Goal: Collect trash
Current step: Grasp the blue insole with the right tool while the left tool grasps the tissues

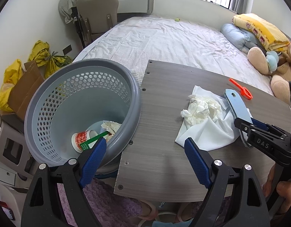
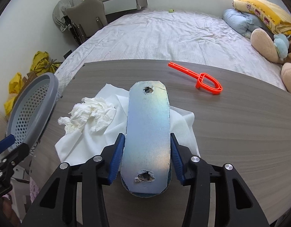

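Our right gripper has its jaws closed against the sides of a blue holed insole on the wooden board; our left gripper hangs wide open and empty. We judge the job partly done: the grey basket already holds a paper cup; crumpled tissue, white cloth and an orange plastic piece remain.

left hand-held gripper – agape | basket – cup inside

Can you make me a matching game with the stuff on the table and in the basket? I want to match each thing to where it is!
Things:
1. paper cup
2. orange plastic tool
3. crumpled tissue
4. blue strip

Places:
A. on the white cloth
B. between the right gripper fingers
C. inside the grey basket
D. alone on the bare table

Pairs: 1-C, 2-D, 3-A, 4-B
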Demonstrator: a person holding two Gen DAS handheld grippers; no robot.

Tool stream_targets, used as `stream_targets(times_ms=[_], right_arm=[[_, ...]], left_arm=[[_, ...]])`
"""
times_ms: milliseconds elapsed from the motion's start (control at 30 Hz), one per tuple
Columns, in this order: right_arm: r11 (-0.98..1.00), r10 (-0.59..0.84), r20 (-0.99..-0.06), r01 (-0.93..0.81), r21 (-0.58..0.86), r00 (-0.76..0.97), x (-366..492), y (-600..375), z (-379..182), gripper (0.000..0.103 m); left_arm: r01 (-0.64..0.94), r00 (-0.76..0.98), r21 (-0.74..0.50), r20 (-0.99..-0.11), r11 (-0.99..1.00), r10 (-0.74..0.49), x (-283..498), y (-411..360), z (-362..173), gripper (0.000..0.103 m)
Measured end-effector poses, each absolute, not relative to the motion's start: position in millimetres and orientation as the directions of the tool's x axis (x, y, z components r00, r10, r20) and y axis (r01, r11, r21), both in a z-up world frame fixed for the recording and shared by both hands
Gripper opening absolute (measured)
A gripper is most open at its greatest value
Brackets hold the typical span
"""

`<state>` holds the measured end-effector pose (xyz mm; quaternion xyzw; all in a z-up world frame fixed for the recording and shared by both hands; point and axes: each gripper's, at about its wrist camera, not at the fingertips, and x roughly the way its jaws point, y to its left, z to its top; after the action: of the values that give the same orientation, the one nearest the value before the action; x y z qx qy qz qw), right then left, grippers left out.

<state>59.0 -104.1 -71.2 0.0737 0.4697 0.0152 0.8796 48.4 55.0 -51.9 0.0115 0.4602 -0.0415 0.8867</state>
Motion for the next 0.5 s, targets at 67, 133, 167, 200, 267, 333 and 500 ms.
stream_targets(times_ms=[67,133,167,200,267,333,500], right_arm=[[0.984,0.119,-0.816,0.044,0.173,0.565,55,-110,-67,0.046],[0.979,0.135,-0.807,0.047,0.198,0.575,50,-117,-62,0.046],[0.978,0.138,-0.803,0.05,0.204,0.58,48,-120,-60,0.046],[0.976,0.141,-0.798,0.05,0.21,0.586,45,-123,-57,0.046],[0.973,0.153,-0.791,0.048,0.224,0.593,40,-129,-54,0.046],[0.97,0.164,-0.783,0.048,0.24,0.599,35,-135,-50,0.046],[0.954,0.2,-0.758,0.053,0.295,0.621,20,-154,-44,0.046]], left_arm=[[0.091,0.572,-0.018,-0.817,0.996,-0.067,49,52,-52,0.082],[0.099,0.572,-0.013,-0.817,0.995,-0.067,50,47,-52,0.082],[0.103,0.573,-0.009,-0.817,0.995,-0.067,51,45,-52,0.082],[0.106,0.574,-0.005,-0.816,0.994,-0.065,52,43,-52,0.082],[0.116,0.574,0.002,-0.816,0.993,-0.065,55,36,-53,0.082],[0.126,0.574,0.007,-0.816,0.992,-0.067,58,30,-54,0.082],[0.152,0.573,0.012,-0.816,0.988,-0.078,69,13,-56,0.084]])
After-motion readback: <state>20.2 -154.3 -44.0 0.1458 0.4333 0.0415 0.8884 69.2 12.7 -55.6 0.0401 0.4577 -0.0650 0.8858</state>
